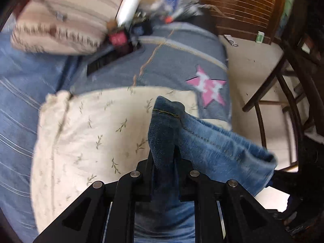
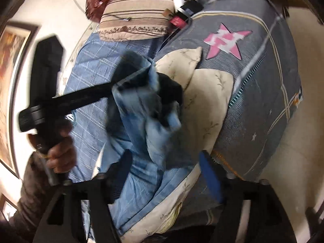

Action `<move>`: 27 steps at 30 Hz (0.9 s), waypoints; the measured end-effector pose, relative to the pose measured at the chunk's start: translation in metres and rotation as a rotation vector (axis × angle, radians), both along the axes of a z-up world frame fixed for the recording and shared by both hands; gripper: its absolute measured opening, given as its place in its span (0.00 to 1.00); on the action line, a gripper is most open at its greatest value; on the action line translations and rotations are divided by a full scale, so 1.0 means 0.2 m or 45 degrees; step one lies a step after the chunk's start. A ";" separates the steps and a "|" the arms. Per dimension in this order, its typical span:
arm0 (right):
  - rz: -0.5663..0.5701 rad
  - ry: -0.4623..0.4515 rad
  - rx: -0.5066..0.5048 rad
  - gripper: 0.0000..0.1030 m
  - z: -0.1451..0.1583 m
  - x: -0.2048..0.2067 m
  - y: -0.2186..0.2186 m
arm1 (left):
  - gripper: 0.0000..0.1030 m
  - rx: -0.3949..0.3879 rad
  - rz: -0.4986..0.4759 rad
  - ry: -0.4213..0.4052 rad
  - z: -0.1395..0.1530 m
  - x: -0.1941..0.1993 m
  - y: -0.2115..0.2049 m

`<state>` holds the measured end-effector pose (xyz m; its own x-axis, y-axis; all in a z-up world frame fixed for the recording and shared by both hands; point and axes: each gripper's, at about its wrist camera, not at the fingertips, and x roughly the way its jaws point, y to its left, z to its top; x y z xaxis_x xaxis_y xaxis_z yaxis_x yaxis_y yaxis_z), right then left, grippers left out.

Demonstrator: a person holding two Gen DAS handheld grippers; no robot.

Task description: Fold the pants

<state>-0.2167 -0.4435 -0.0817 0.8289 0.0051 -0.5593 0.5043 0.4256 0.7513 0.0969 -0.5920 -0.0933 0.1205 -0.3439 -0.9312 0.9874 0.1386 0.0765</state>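
A: Where are the jeans [image 1: 212,141] relative to the cream pillow [image 1: 91,131]?

B: Lifted above it, bunched, one end hanging off toward the chair [image 1: 273,93] side. Not lying flat anywhere.

A: Left gripper [image 1: 165,156]?

B: Clamped narrow on a thick wad of denim, hem stitching poking out past the tips, right over the pillow's edge.

A: Right gripper [image 2: 166,162]?

B: Spread wide, nothing between the fingers [image 2: 210,174]; poised just short of the hanging cloth, pillow beyond it.

A: Any fold made yet?

B: None to be seen. No crease, no legs laid together, just a crumpled bundle. Probably early: still to spread out, line up the legs, then fold over. Blurred in the right view, so finer detail hard to tell.

A: Room to lay it?

B: Pillow sits on the grey star blanket [image 1: 182,66]; striped blue sheet [image 2: 95,64] beside it.
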 end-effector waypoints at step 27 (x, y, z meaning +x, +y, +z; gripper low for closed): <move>-0.052 0.120 -0.388 0.21 0.26 0.16 -0.06 | 0.16 -0.133 -0.045 0.302 0.01 0.19 0.16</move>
<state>-0.1845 -0.4558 -0.0293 0.7696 -0.2066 -0.6042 0.5868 0.6018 0.5417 0.1349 -0.5591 -0.0911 -0.1108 -0.4396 -0.8913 0.9804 0.0984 -0.1704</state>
